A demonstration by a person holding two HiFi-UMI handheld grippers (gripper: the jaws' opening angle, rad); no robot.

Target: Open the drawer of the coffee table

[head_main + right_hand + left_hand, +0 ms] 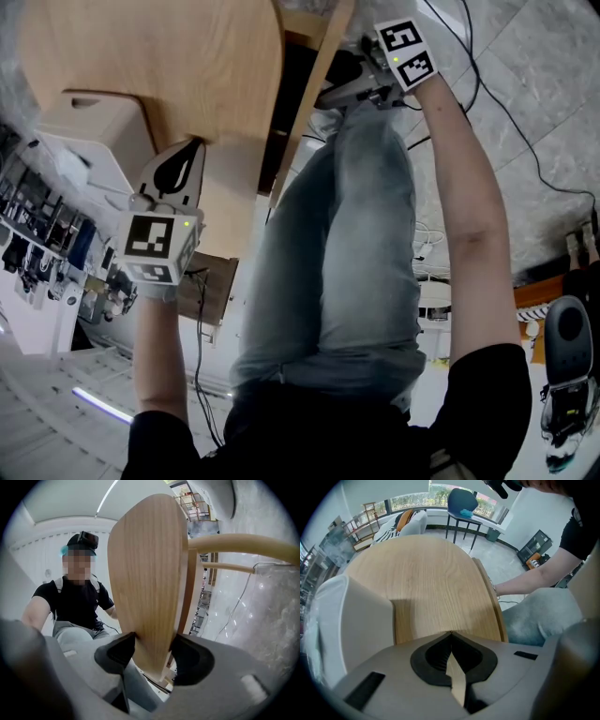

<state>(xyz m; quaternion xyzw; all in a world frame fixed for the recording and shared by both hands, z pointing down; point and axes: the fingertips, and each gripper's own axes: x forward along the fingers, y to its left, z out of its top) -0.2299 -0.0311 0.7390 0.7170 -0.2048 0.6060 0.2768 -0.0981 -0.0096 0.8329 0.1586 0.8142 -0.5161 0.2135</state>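
So right now the right gripper [330,92] [152,641] is clamping the wooden drawer front [147,573] of the coffee table. In the right gripper view its 2 jaws are sitting on either side of that panel, with the pads pressing against both faces, and the gripper is pointing somewhat upward along it. In the head view the drawer front [298,131] is showing as a thin wooden strip running along the right edge of the table top [169,66], with a dark gap between the 2, so the drawer is looking at least partly out. The left gripper [192,142] [451,632] is pointing almost straight down over the near part of the table top [436,588]. Its jaws are closed together with nothing between them, and I can't tell if the tips are actually touching the wood. A cream box [94,122] is sitting right beside the table top on the left. The person is crouching or sitting close, with knees in light jeans [347,234] filling the middle of the head view between both arms. Black cables [525,141] are trailing over the grey floor [544,84] on the right, and a dark blue chair [461,501] is standing well beyond the table near the windows.
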